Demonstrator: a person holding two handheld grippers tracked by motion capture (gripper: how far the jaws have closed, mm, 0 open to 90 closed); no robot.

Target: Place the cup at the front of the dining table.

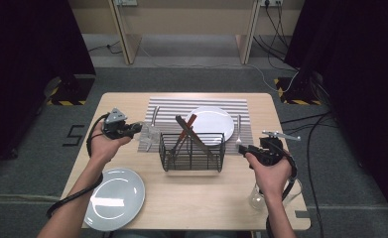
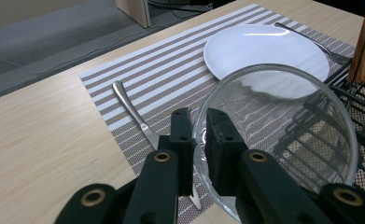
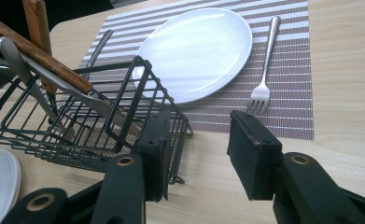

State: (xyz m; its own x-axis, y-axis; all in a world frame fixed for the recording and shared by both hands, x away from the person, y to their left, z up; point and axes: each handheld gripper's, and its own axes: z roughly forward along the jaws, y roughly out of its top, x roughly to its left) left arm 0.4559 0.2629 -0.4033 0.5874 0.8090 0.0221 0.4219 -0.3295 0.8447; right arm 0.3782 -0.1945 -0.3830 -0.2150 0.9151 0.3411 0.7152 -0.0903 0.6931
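Note:
My left gripper [image 1: 140,128] is shut on the rim of a clear drinking glass [image 1: 150,138], held tilted over the left edge of the striped placemat [image 1: 171,106]. In the left gripper view the jaws [image 2: 199,140] pinch the glass wall [image 2: 283,135], one inside and one outside. My right gripper [image 1: 243,148] stands open with nothing between its jaws, just right of the black wire basket [image 1: 192,153]. In the right gripper view the open gripper [image 3: 196,144] sits by the basket's end [image 3: 138,93]. The basket holds wooden-handled utensils [image 1: 187,130].
A white plate [image 1: 210,122] lies on the placemat with a knife [image 2: 133,112] to its left and a fork [image 3: 264,70] to its right. A grey plate [image 1: 115,197] sits front left. A stemmed glass [image 1: 257,198] stands by the right forearm.

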